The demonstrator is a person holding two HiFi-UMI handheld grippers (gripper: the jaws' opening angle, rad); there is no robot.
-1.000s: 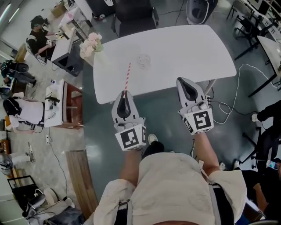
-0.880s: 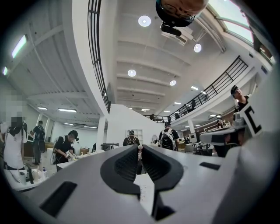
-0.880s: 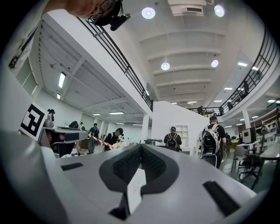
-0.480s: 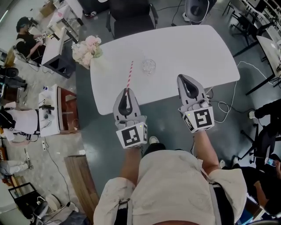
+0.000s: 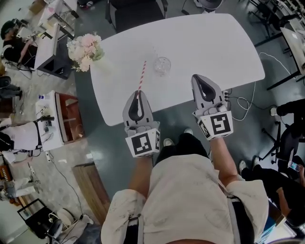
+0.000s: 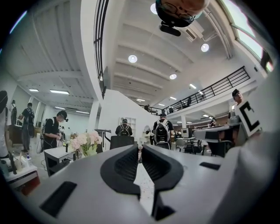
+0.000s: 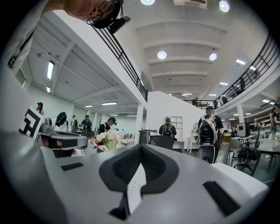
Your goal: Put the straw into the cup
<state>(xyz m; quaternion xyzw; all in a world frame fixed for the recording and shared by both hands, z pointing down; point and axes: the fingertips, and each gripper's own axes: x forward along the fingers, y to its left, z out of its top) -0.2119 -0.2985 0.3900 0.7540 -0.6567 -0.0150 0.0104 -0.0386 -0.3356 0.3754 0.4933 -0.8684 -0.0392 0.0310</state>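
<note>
A clear glass cup (image 5: 162,65) stands on the white table (image 5: 214,43), left of its middle. My left gripper (image 5: 137,96) is shut on the lower end of a red-and-white striped straw (image 5: 141,78). The straw rises away from me, and its far tip ends just left of the cup. In the left gripper view the left gripper (image 6: 140,149) is closed, with only a sliver of the straw (image 6: 139,153) between its tips. My right gripper (image 5: 200,77) hovers over the table's near edge, right of the cup. It is shut and empty, as the right gripper view also shows for the right gripper (image 7: 141,147).
A vase of pink flowers (image 5: 82,47) stands at the table's left corner. A dark chair (image 5: 133,12) sits at the far side. Desks with people (image 5: 12,35) line the left of the room. Cables (image 5: 248,114) trail on the floor to the right.
The table has come nearer and both grippers now reach a little farther over its near edge. The straw's tip has drawn closer to the cup. Both grippers stay shut.
</note>
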